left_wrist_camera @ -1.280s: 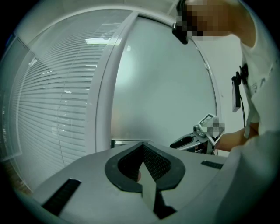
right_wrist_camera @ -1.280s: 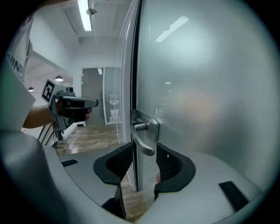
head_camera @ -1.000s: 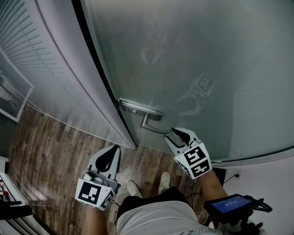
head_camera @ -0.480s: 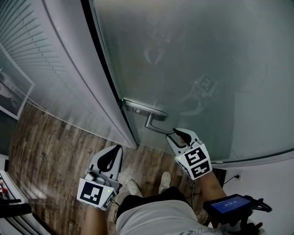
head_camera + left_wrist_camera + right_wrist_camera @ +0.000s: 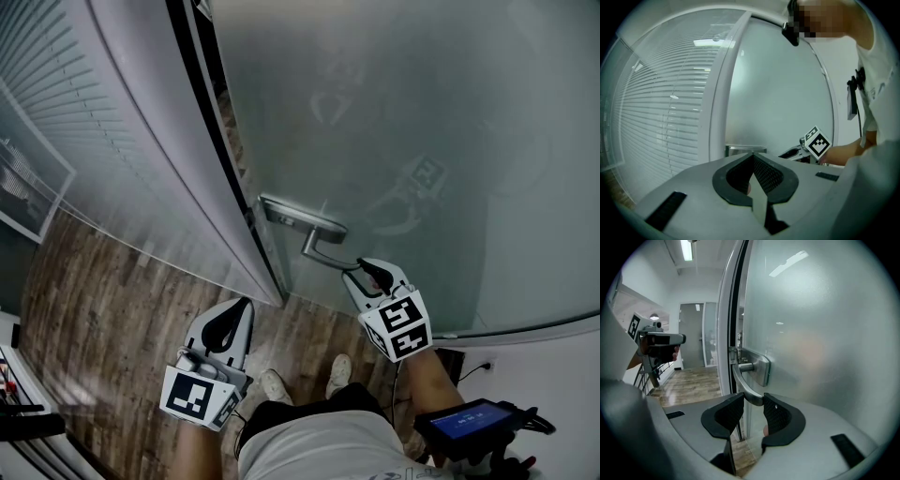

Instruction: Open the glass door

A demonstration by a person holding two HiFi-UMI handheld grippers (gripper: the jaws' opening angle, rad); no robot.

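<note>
The frosted glass door [image 5: 422, 141] stands slightly ajar, with a dark gap along its frame [image 5: 225, 159]. Its metal lever handle [image 5: 323, 253] sticks out from a steel plate [image 5: 300, 217]. My right gripper [image 5: 361, 269] has just been closing and is shut on the lever's end; in the right gripper view the handle [image 5: 743, 380] lies between the pads of that gripper [image 5: 753, 401]. My left gripper [image 5: 246, 302] hangs lower left, away from the door, shut with nothing in it. In the left gripper view its tips [image 5: 753, 154] meet.
A frosted wall panel with blinds [image 5: 56, 122] runs along the left. Wooden floor [image 5: 103, 309] lies below, with the person's shoes [image 5: 272, 384] on it. A device with a blue screen [image 5: 464, 420] sits at lower right. Through the gap a corridor floor [image 5: 689, 380] shows.
The door has swung a little further open: the gap at the frame has widened and the handle has shifted right. My right gripper stayed on the lever. The left gripper barely moved.
</note>
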